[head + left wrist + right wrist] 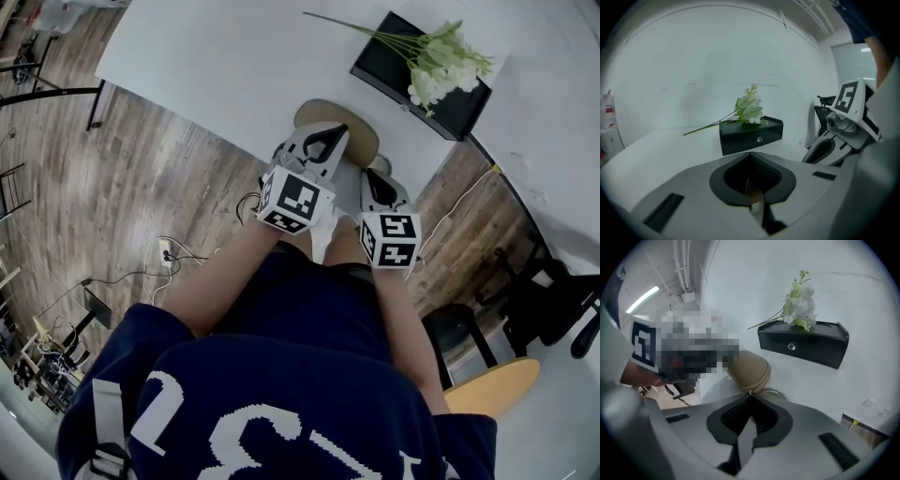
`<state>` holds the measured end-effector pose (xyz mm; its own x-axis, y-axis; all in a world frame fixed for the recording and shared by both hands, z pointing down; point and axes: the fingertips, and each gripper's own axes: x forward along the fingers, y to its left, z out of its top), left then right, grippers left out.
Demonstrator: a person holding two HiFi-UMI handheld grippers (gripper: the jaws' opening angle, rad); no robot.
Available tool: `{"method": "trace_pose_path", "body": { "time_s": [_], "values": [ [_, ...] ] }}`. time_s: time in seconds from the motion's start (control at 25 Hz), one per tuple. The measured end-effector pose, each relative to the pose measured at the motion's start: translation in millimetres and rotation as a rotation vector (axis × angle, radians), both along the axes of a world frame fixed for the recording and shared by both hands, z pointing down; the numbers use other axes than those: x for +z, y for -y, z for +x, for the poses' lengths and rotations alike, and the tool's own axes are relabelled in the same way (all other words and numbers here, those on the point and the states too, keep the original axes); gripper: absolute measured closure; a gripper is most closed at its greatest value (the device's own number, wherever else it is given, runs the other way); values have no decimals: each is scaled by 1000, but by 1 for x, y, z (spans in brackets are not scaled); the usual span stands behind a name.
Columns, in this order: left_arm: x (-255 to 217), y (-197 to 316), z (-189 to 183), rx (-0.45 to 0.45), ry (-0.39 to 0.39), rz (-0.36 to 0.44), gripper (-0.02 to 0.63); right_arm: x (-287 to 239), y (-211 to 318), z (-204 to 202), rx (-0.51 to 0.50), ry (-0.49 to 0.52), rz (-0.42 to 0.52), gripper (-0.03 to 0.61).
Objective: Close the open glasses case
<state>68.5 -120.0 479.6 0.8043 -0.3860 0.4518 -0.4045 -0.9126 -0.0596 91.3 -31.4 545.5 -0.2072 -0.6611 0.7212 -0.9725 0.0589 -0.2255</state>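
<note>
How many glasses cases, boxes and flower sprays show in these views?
tan glasses case: 1
black box: 1
white flower spray: 1
Total: 3

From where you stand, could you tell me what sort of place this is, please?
Probably an office or lab workroom: a large white table, a black office chair beside it, and a power strip with loose cables on the wood floor.
</note>
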Motion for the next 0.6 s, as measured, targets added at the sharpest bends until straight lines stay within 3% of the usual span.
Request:
{"method": "trace_pose_path", "body": {
  "time_s": [0.32,0.48,0.6],
  "values": [
    [2,-1,0,6,13,-12,601,2,27,37,23,-39,3,555],
    [2,-1,0,7,-27,-76,601,-1,34,38,-121,-110,8,557],
    [1,-5,-9,-11,-19,-80,601,-3,12,8,-257,-82,-4,555]
  ]
}}
